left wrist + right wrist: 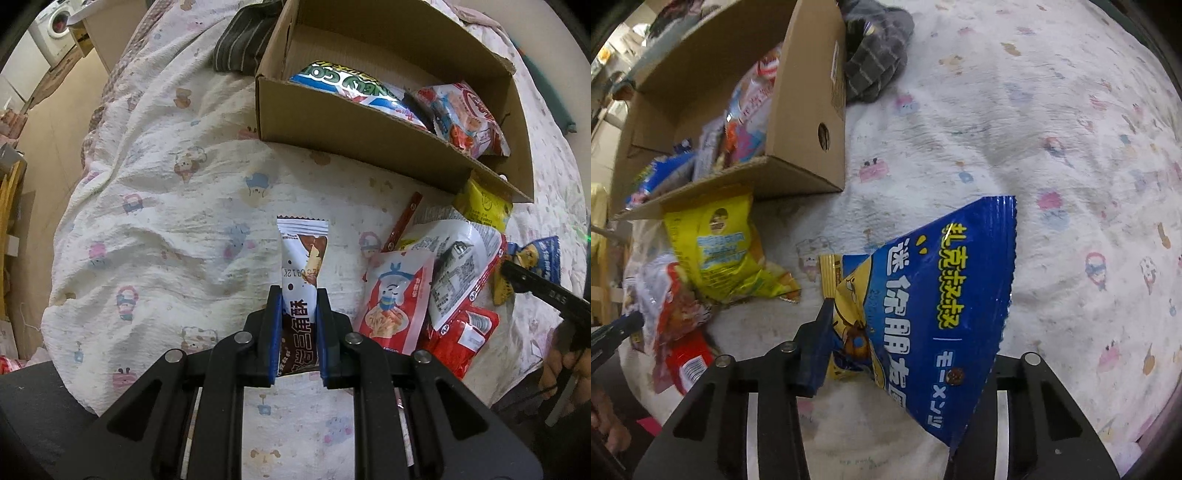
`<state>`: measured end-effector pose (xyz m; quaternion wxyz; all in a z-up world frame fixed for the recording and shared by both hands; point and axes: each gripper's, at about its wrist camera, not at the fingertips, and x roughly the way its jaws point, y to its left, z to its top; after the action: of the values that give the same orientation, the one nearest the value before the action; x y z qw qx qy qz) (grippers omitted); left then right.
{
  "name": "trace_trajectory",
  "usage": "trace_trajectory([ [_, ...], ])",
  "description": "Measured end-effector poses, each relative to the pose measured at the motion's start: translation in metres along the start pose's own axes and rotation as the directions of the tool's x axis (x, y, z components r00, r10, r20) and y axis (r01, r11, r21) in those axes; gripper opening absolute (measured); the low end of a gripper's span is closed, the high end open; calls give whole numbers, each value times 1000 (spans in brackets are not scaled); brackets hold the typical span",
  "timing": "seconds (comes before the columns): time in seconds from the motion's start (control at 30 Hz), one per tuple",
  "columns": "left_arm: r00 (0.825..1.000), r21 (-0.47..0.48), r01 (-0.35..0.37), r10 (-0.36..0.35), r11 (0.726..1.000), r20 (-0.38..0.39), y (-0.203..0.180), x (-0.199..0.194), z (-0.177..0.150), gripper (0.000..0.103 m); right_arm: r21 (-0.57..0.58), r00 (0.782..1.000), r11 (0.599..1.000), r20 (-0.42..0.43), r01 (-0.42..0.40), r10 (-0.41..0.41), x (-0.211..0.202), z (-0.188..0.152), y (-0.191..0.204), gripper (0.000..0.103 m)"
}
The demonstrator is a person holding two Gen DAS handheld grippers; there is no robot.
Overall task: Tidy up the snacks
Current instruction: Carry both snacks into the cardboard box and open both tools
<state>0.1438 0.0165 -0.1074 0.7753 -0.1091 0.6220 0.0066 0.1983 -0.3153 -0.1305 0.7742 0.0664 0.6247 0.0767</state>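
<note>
My left gripper (298,295) is shut on a white and brown snack bar wrapper (303,254) and holds it above the bed. My right gripper (886,314) is shut on a blue and yellow snack bag (934,306); the bag hides the right finger. The cardboard box (354,125) stands on the bed ahead and holds several snack bags (461,110). It also shows in the right wrist view (809,118) at upper left. A pile of loose snacks lies by the box: a red and white bag (395,302), a yellow bag (716,243).
A patterned white bedsheet (166,221) covers the bed. A dark striped cloth (240,40) lies behind the box. A thin red stick pack (402,221) lies by the pile. A washing machine (55,26) stands far left, off the bed.
</note>
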Motion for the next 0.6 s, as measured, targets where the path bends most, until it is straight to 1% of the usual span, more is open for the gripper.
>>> trace_trajectory([
  [0.1, 1000, -2, -9, 9, 1000, 6, -2, -4, -1, 13, 29, 999, 999, 37, -36, 35, -13, 0, -9, 45],
  [0.27, 999, -8, -39, 39, 999, 12, -3, -4, -2, 13, 56, 991, 996, 117, -68, 61, -43, -3, -29, 45],
  [0.37, 998, -10, -57, 57, 998, 27, -2, -6, -3, 13, 72, 983, 994, 168, -85, 72, -58, -8, -25, 45],
  [0.47, 997, -11, -66, 66, 998, 47, 0, -7, -5, 13, 84, 969, 990, 230, -109, 87, -75, -8, -28, 45],
  [0.6, 993, -17, -78, 80, 997, 92, 1, -18, -5, 13, 84, 937, 986, 332, -147, 111, -99, -8, -25, 45],
])
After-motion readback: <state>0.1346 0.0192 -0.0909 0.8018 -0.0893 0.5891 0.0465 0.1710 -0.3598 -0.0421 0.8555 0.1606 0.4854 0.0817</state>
